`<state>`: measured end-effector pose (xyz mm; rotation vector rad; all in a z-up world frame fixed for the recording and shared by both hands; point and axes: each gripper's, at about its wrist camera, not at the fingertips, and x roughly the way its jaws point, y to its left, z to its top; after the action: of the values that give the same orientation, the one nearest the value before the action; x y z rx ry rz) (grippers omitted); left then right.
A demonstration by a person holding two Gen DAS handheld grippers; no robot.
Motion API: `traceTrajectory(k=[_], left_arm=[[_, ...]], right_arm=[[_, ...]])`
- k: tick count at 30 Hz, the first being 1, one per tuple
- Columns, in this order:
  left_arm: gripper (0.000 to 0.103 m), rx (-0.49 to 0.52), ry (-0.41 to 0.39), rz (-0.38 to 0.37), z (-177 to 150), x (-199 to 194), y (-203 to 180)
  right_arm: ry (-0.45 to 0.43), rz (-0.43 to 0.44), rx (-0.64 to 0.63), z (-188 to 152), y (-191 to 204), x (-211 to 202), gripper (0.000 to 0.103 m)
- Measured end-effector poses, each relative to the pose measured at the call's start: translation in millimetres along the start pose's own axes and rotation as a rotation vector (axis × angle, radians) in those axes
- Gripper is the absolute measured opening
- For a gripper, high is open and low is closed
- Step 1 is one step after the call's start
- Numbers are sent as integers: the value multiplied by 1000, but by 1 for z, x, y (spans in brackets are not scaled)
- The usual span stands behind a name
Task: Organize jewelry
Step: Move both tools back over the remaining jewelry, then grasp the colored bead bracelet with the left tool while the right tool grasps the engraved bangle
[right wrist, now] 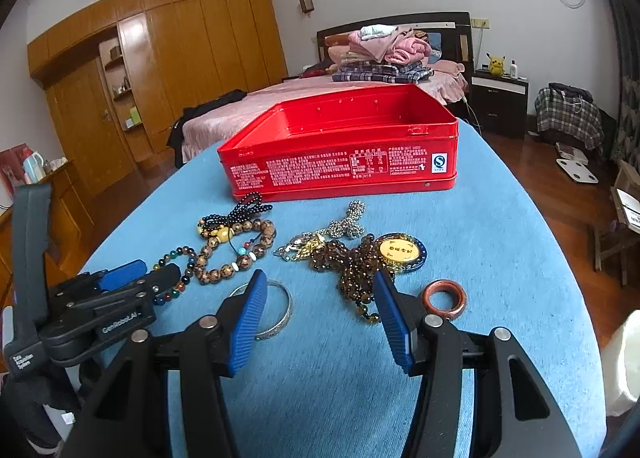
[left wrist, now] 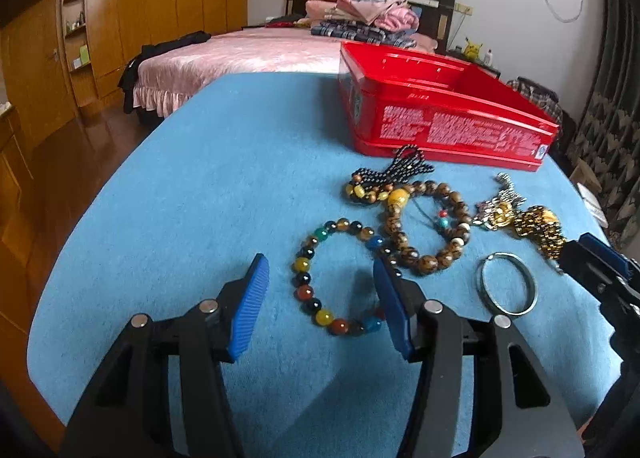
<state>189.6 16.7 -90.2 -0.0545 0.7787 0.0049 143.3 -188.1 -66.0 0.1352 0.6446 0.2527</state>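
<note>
An open red tin box [left wrist: 448, 122] [right wrist: 344, 154] stands on the blue cloth. Jewelry lies in front of it: a multicoloured bead bracelet [left wrist: 304, 282], a brown bead bracelet [left wrist: 424, 258] [right wrist: 224, 270], a black bead string [left wrist: 412, 168] [right wrist: 248, 208], a silver bangle [left wrist: 508, 286] [right wrist: 280, 314], a gold medallion with amber beads [right wrist: 400, 250], a silver chain [right wrist: 348, 224] and a red-brown ring [right wrist: 444, 300]. My left gripper [left wrist: 320, 282] is open over the multicoloured bracelet. My right gripper [right wrist: 320, 294] is open above the bangle and amber beads.
The blue-covered table [left wrist: 220, 178] [right wrist: 500, 226] drops off to a wooden floor on both sides. A bed [left wrist: 248, 54] with folded clothes stands behind. A wooden wardrobe [right wrist: 160, 58] lines the left wall. A white object [right wrist: 624, 362] sits at the right edge.
</note>
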Motion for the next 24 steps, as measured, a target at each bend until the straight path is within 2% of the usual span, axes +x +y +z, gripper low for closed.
traceTrajectory(k=[6,11,14,16,18,24], left_arm=[[51,28,30,25,3,4,-3],[50,31,28,12,4,3,-1],[35,38,15,30,3,2,-1],[13,31,3,19,1,0,2],[7,28,-3,8,-1,-1,5],[7,-4,-1,-39,-10,-11,13]], right_arm=[[19,19,-18,1,9,5,55],[36,38,-38,-2,19,8,55],[44,44,-52,-4,26,10,55],[51,48,-59,-5,30,11,55],[61,43,-68,-6,34,13,57],[92,24,-84,-11,42,21,62]])
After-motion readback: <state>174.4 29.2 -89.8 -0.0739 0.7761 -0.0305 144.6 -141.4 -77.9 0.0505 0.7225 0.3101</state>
